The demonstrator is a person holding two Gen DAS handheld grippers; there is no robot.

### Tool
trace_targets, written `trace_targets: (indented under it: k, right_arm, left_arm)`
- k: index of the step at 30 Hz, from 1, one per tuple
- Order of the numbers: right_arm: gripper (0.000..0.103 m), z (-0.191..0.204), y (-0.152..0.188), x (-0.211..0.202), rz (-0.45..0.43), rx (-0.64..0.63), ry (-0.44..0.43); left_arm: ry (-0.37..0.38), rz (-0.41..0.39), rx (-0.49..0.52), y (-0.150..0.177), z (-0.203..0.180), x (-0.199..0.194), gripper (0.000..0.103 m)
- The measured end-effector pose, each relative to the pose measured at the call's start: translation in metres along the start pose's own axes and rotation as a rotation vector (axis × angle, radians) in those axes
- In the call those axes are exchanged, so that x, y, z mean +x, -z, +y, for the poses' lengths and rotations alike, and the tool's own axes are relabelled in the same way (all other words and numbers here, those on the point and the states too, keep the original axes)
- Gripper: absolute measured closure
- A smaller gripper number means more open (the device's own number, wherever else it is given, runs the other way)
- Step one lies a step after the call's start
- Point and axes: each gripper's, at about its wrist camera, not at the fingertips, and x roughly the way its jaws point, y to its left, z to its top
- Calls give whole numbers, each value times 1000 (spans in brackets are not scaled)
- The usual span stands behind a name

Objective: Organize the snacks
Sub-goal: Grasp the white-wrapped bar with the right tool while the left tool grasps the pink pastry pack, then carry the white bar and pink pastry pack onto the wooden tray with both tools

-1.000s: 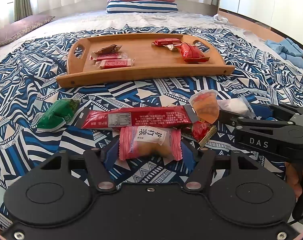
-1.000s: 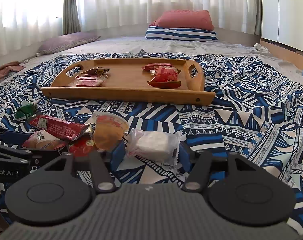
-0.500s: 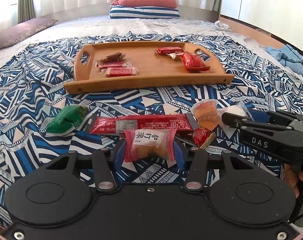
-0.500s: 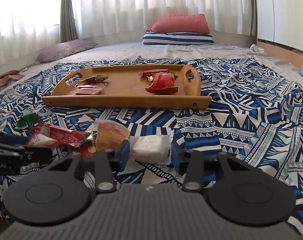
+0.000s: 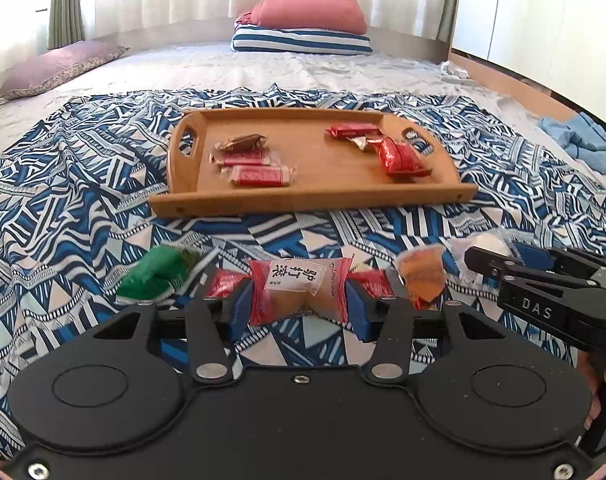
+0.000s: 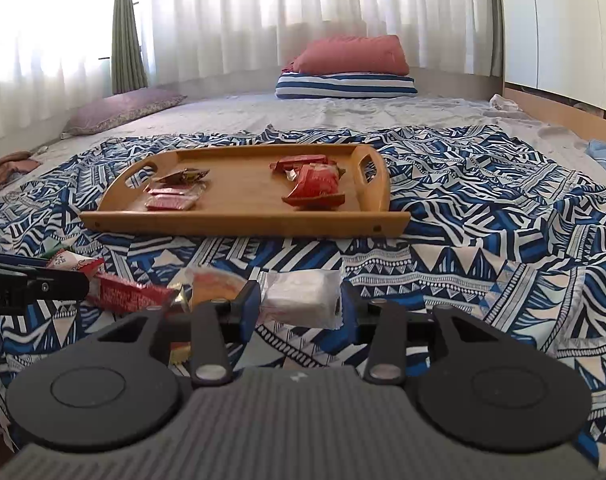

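Both jaws just closed. Left gripper (image 5: 299, 300) now pinches the pink snack (image 5: 299, 290), lifted off the bedspread, well short of the tray (image 5: 303, 200). Right gripper (image 6: 299, 304) clamps the white snack (image 6: 303, 298), same side. Next, probably: carry to tray.

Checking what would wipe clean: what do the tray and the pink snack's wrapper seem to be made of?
Tray: looks like wood or bamboo, smooth honey-brown, faint grain, cut-out handles. Pink snack wrapper: seems thin glossy plastic film, crimped ends, creasing where the left gripper squeezes it.
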Motion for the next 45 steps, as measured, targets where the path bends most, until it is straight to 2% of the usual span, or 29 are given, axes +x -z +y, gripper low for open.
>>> trace_targets:
  k: [12, 27, 33, 45]
  right_arm:
    - [58, 2, -25, -8, -6, 30, 18]
    - [58, -12, -74, 3, -32, 93, 17]
    - [58, -22, -101, 18, -31, 119, 13]
    - [58, -44, -151, 84, 62, 200, -39]
  left_arm:
    - [-11, -14, -12, -24, 8, -5, 57]
    - [-5, -36, -59, -89, 37, 3, 57]
    - [10, -30, -80, -119, 45, 20, 57]
    - [16, 36, -117, -185, 61, 89, 57]
